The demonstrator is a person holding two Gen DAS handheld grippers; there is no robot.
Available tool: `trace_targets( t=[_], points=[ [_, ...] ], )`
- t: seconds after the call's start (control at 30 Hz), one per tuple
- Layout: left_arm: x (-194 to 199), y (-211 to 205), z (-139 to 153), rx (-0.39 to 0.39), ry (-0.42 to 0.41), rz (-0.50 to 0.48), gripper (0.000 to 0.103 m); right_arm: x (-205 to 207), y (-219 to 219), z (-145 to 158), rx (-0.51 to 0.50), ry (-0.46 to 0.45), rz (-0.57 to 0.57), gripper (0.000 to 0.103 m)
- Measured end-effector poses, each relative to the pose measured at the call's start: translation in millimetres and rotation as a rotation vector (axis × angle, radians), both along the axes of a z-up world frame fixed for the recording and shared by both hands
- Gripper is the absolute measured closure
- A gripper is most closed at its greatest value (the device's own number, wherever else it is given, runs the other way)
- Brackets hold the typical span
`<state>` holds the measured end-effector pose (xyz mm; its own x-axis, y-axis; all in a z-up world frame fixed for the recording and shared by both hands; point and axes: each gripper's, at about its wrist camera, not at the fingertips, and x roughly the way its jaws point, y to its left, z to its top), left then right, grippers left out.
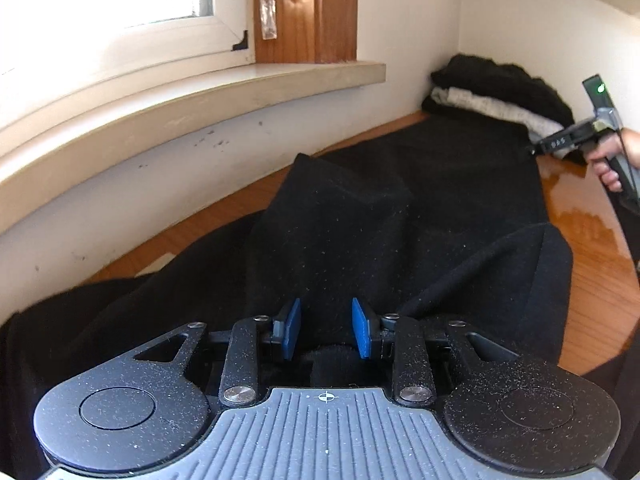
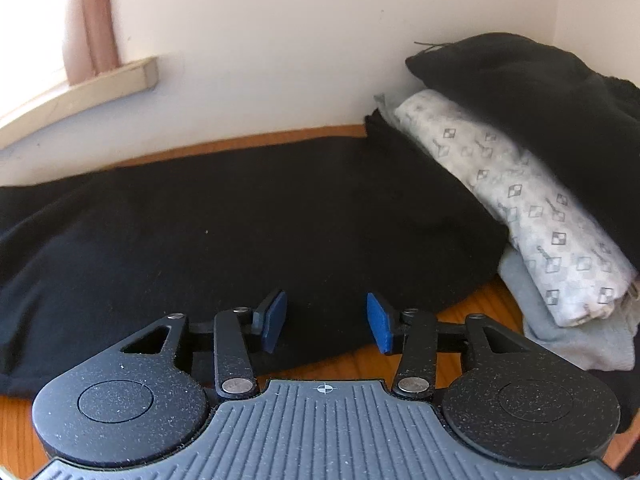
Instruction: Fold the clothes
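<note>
A long black garment (image 1: 400, 216) lies stretched along a wooden table (image 1: 600, 280), partly bunched at the near end. My left gripper (image 1: 326, 330) hovers just over the bunched near end, its blue pads (image 1: 294, 330) apart, with black cloth below them and none pinched. In the right wrist view the same black garment (image 2: 240, 232) spreads flat. My right gripper (image 2: 326, 322) stands open above its near edge, nothing between the pads (image 2: 378, 322). The right gripper's body (image 1: 600, 136), held by a hand, also shows at the far right of the left wrist view.
A stack of folded clothes (image 2: 520, 184) sits in the back right corner: black on top, a patterned white piece, grey below. The wall and a window sill (image 1: 200, 96) run along the table's far side. Bare wood (image 2: 360, 364) shows along the near edge.
</note>
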<state>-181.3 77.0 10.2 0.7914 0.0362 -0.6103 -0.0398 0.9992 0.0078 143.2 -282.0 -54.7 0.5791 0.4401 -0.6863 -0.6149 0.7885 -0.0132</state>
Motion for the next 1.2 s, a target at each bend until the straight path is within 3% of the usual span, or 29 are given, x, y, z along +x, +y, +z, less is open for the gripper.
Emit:
trace_targets(
  t=[0.2, 0.3, 0.4, 0.63, 0.77, 0.87, 1.0, 1.2],
  points=[
    [-5.2, -1.7, 6.0, 0.007, 0.011, 0.018, 0.07, -12.1, 19.4, -3.8, 0.052, -0.073, -0.01, 0.051],
    [-17.0, 3.9, 26.3, 0.036, -0.01, 0.058, 0.061, -30.0, 41.5, -7.0, 0.082, -0.065, 0.068, 0.047],
    [-50.6, 23.6, 53.8, 0.06, -0.049, 0.115, 0.05, -50.8, 61.2, -9.5, 0.088, -0.069, 0.146, 0.043],
    [-155.8, 100.0, 98.2, 0.114, -0.068, 0.347, 0.044, -80.7, 88.8, -13.7, 0.105, -0.086, 0.239, 0.038],
    [-198.6, 124.3, 94.9, 0.131, -0.028, 0.431, 0.037, -74.6, 88.8, -13.9, 0.107, -0.065, 0.227, 0.027],
    [-217.4, 140.1, 74.9, 0.111, 0.002, 0.481, 0.037, -73.7, 88.8, -15.2, 0.095, -0.068, 0.216, 0.021],
    [-230.4, 166.7, 49.0, 0.04, 0.011, 0.543, 0.037, -72.6, 87.6, -16.2, 0.098, -0.062, 0.213, 0.02],
    [-230.0, 190.5, 33.8, -0.061, -0.014, 0.576, 0.035, -71.8, 87.7, -16.3, 0.099, -0.061, 0.212, 0.02]
  ],
)
